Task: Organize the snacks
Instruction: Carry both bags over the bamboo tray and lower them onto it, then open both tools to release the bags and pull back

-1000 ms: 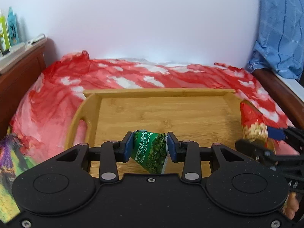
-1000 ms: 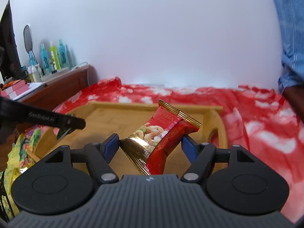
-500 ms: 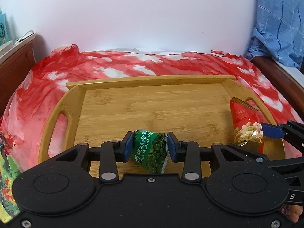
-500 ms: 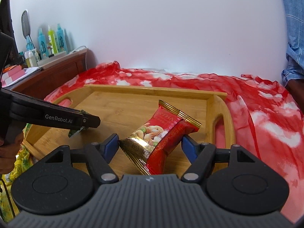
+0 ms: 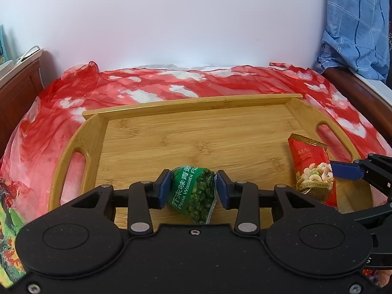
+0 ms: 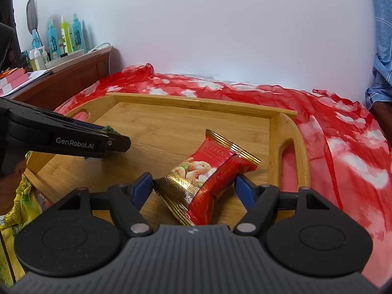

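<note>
We held green wasabi-pea packet pinched in left gripper jaws, low over near edge of bamboo tray on bed. Right gripper jaws were opening around red nut packet; left pad touched, right pad stood clear; packet rested on tray floor, right side.

Lower end of the green wasabi pea packet hidden behind the left gripper's black body, red nut packet's near corner hidden behind the right gripper's grey housing, labels on the shelf bottles too small to read, blue checked cloth cut off at the edge.
</note>
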The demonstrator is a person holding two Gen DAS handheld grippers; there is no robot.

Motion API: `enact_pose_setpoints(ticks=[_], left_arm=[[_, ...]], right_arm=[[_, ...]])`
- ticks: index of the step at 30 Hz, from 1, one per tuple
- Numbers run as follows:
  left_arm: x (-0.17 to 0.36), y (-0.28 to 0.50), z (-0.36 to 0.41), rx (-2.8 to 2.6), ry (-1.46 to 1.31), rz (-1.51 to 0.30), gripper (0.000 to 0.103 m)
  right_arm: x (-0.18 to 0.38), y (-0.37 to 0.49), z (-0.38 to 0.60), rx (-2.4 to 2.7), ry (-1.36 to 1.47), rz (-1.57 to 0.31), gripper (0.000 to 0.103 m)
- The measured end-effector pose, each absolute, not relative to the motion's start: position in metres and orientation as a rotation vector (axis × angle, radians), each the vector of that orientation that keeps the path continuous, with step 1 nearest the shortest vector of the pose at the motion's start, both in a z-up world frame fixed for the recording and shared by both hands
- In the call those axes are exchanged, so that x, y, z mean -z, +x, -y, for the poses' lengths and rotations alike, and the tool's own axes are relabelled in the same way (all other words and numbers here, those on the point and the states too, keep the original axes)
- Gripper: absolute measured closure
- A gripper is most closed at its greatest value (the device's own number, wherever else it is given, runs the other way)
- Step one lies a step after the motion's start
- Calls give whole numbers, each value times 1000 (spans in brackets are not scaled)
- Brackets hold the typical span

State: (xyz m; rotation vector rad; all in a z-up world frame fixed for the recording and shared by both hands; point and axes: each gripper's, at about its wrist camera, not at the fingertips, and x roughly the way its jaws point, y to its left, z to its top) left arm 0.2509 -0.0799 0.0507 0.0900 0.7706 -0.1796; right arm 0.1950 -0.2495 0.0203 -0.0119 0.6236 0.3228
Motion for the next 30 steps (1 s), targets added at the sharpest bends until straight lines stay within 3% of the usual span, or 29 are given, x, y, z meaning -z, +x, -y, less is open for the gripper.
enact_pose_setpoints(ticks=[8, 10, 18, 26, 30], left_arm=[[-49, 252, 85, 176, 108, -773, 60], [-49, 252, 85, 172, 107, -774, 58], [-52, 253, 81, 160, 106, -786, 53], [-64, 240, 72, 139, 113, -760, 29], [-74, 228, 69, 132, 124, -732, 24]], right_arm=[[-19, 195, 249, -326, -7, -633, 24], [-19, 195, 250, -329, 0, -629, 18], [-22, 195, 249, -317, 5, -634, 13], [-29, 182, 250, -300, 39, -602, 10], [-31, 170, 254, -268, 65, -581, 7]])
